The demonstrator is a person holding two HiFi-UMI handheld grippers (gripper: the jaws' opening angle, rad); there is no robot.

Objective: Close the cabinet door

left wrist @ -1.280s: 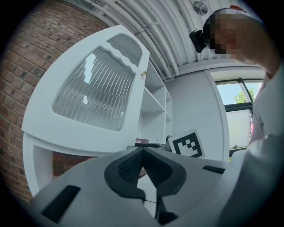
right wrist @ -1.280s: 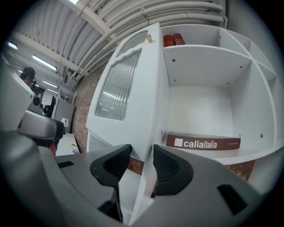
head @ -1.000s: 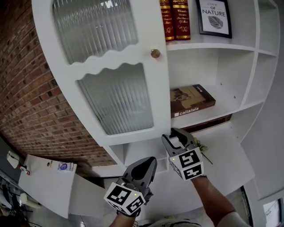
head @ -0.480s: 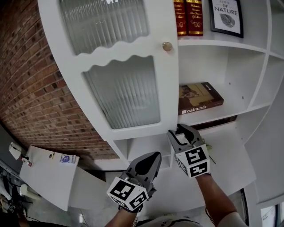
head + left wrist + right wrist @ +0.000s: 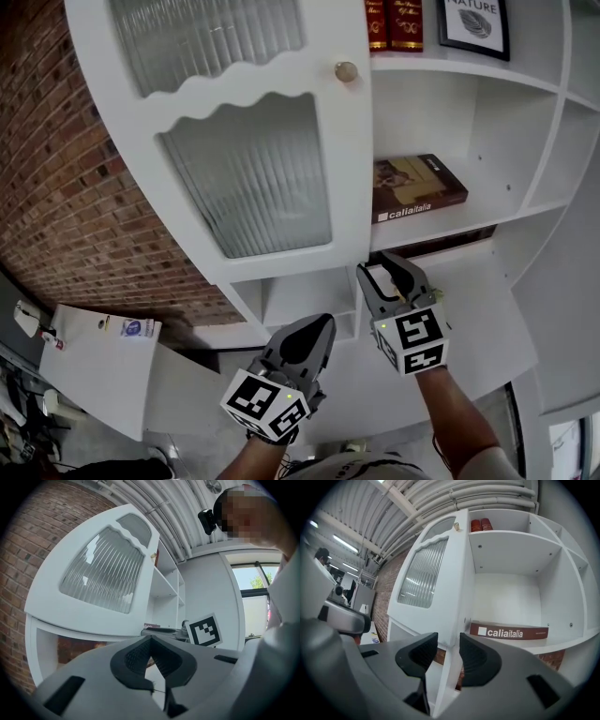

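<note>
- Head view: against 0.5 s ago, the door [image 5: 244,141] stands just as far open, its free edge still lined up with the left end of the book [image 5: 417,192].
- The knob [image 5: 346,71] sits higher in frame than before, and less of the 2 red books [image 5: 394,19] and the print [image 5: 476,23] shows at the top edge.
- The right gripper [image 5: 389,272] keeps its place just under the door's lower right corner, jaws apart. The left gripper [image 5: 317,328] is still low and left of it, drawn to a point.
- The book lies flat on a white shelf [image 5: 487,216]. A brick wall [image 5: 56,187] runs behind the door, and a white board [image 5: 94,370] lies at lower left.
- Left gripper view: the left gripper [image 5: 151,641] has its pads meeting at the tips with nothing between them.
- The door [image 5: 101,578] rises above, swung out from the cabinet. The right gripper's marker cube [image 5: 205,630] is to the right, under a ribbed ceiling [image 5: 159,508] and beside a window [image 5: 253,578].
- Right gripper view: the right gripper [image 5: 449,644] is spread and holds nothing.
- The door's [image 5: 426,578] free edge shows in the gap; I cannot tell whether it is touched.
- The book [image 5: 508,632] lies to the right of that edge.
</note>
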